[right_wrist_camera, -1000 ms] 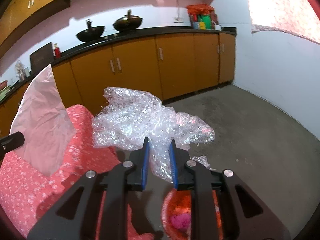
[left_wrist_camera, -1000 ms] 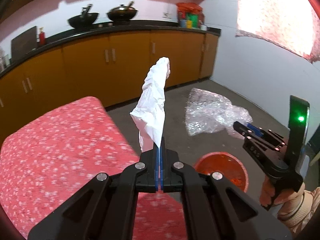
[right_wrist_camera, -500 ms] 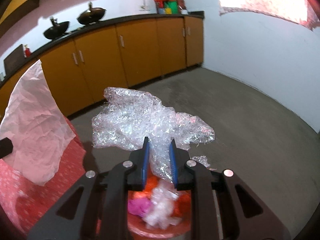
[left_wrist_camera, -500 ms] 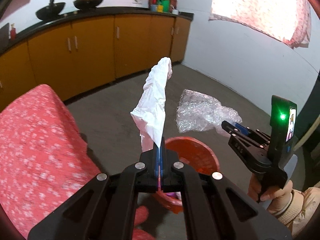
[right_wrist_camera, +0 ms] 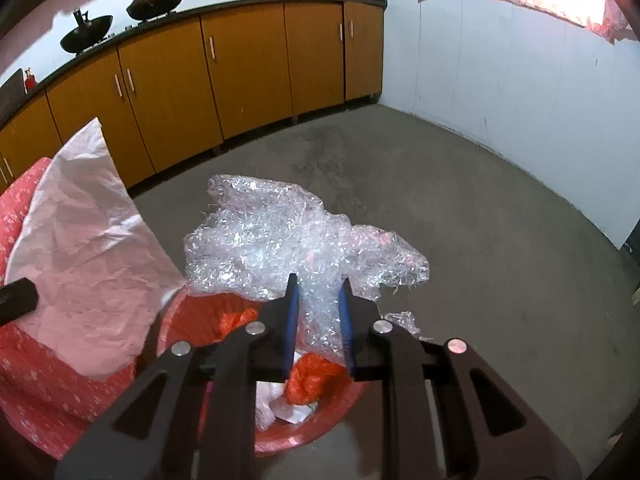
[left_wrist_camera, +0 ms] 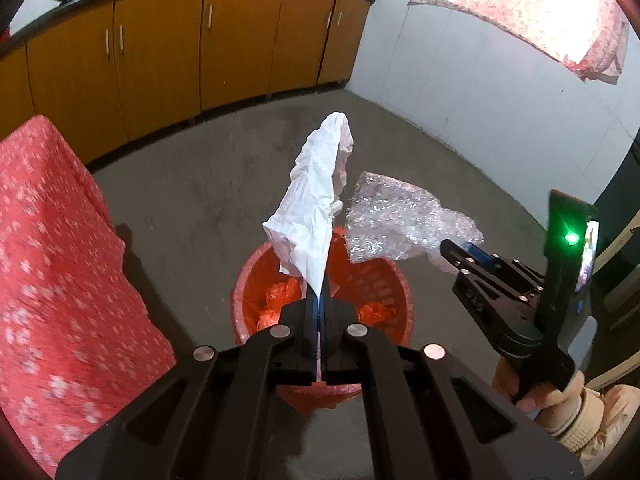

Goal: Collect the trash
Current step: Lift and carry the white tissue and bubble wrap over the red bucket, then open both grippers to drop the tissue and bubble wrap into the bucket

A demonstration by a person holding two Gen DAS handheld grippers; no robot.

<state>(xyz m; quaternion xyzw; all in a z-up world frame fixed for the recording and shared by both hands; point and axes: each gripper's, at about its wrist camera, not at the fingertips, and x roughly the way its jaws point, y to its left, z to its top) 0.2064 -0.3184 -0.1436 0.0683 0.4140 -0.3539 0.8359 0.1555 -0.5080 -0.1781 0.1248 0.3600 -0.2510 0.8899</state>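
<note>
Both grippers hang over the red bin point(left_wrist_camera: 394, 280) on the grey floor point(left_wrist_camera: 208, 200), each with a piece of trash.

The left gripper point(left_wrist_camera: 319, 312) has its jaws pressed together on the bottom edge of a white paper point(left_wrist_camera: 314, 212). The paper stands up from the jaws, crumpled and curling at its top, right above the bin's mouth. From the right wrist view the same paper point(right_wrist_camera: 92, 256) shows as a broad creased sheet to the left of the bin point(right_wrist_camera: 320, 424).

The right gripper point(right_wrist_camera: 319, 320) is clamped on a wad of clear bubble wrap point(right_wrist_camera: 280, 248); the blue pads bite into its lower part, with a gap left between them filled by the plastic. The wrap point(left_wrist_camera: 400, 224) spreads wide above the jaws and sits over the bin's far rim, just beside the paper; I cannot tell whether the two touch. The right gripper point(left_wrist_camera: 464, 252) reaches in from the right.

Inside the bin lie orange plastic scraps point(right_wrist_camera: 316, 380) and some white paper bits point(right_wrist_camera: 280, 404).

A desk under a red flowered cloth point(left_wrist_camera: 52, 280) stands close on the left of the bin. Orange cabinets point(right_wrist_camera: 240, 64) run along the back wall.
</note>
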